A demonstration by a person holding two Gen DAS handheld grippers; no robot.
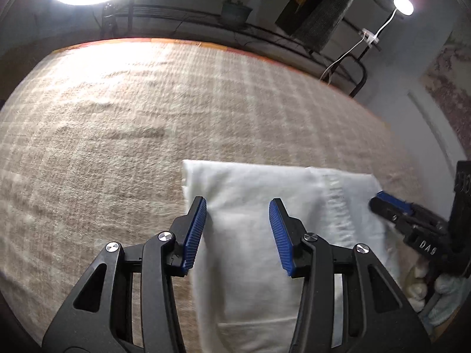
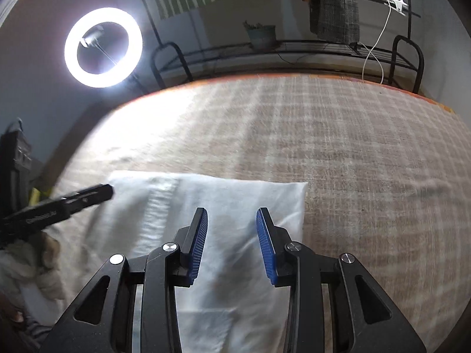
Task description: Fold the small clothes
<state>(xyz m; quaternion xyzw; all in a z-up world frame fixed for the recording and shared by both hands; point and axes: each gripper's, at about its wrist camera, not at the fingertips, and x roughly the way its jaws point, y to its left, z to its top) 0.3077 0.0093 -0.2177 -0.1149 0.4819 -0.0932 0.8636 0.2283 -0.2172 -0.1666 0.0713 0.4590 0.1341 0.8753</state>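
Both grippers — left gripper [image 1: 237, 209], right gripper [image 2: 232, 219] — gape empty over white cloth [image 1: 259, 194] on plaid blanket [image 1: 117, 123].

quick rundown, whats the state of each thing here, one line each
white garment: folded into a rectangle, lying flat on the blanket
left gripper: open, over the garment, holding nothing
right gripper: open, over the garment, holding nothing
plaid blanket: spread out, slightly rumpled
ring light: on
small lamp: on
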